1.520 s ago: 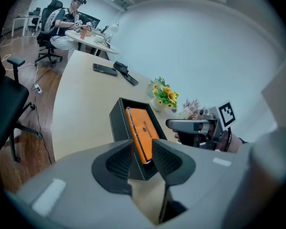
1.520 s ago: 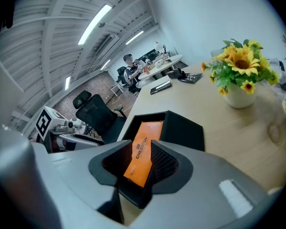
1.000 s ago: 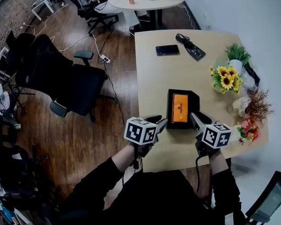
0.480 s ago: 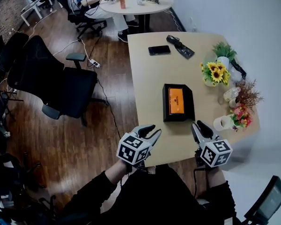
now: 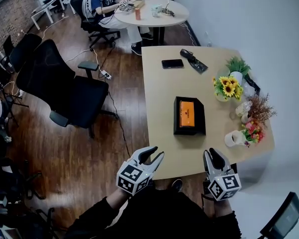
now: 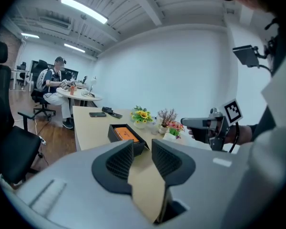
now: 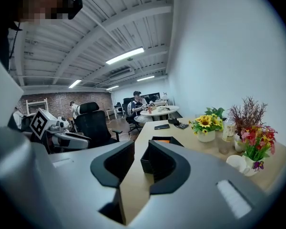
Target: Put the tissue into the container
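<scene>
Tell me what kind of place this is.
Most likely a shared office: black swivel chairs on a wood floor, a long desk, and a person seated at a round table further back.

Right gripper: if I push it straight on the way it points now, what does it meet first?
Most likely the black container with the orange insert, centred ahead on the table; depth is unclear. The right gripper, jaws closing with nothing between them, has free air until then.

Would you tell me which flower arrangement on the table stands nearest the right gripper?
The pink-and-red bouquet beside the white mug; the sunflowers, dried twigs and green plant stand farther off.
</scene>
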Demonstrator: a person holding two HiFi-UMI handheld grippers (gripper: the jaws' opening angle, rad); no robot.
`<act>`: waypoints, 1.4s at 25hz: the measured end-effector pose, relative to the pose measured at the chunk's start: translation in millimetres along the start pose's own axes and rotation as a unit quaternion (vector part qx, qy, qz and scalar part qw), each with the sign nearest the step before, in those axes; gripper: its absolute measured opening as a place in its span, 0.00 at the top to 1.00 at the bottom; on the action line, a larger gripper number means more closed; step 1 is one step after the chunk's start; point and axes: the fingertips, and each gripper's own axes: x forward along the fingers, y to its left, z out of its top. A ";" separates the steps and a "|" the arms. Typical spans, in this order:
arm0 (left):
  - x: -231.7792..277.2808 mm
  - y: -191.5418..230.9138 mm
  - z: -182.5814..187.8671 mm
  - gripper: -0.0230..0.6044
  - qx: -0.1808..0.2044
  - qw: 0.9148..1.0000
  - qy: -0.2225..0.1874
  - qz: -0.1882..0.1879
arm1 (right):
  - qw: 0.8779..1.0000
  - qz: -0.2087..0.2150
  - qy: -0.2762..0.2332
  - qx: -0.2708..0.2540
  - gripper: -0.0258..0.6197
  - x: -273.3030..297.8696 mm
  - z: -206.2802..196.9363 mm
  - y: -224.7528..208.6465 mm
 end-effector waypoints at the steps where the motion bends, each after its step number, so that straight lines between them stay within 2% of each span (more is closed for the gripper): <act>1: -3.1 -2.7 -2.9 0.80 0.010 1.000 0.001 0.008 | 1.000 0.004 -0.003 -0.001 0.82 -2.8 -1.1 -0.5; 4: -8.7 -13.8 -15.7 0.80 0.033 0.999 0.007 0.024 | 1.000 0.020 -0.013 -0.001 0.82 -13.7 -3.4 -2.7; 6: -9.4 -20.6 -18.1 0.80 0.036 0.999 0.003 0.033 | 0.999 0.024 -0.023 -0.003 0.82 -21.8 -4.9 -7.6; 12: -10.6 -36.5 -8.8 0.81 0.042 0.996 -0.041 0.061 | 0.998 0.028 -0.059 -0.003 0.82 -42.6 -7.6 -22.5; 23: 8.3 -65.6 -11.1 0.81 0.040 0.998 -0.039 0.031 | 0.996 0.038 -0.085 -0.017 0.82 -59.3 -6.4 -26.5; 35: 17.6 -71.2 -6.7 0.81 0.046 0.998 -0.036 0.009 | 0.994 0.042 -0.096 -0.023 0.83 -60.9 2.3 -22.1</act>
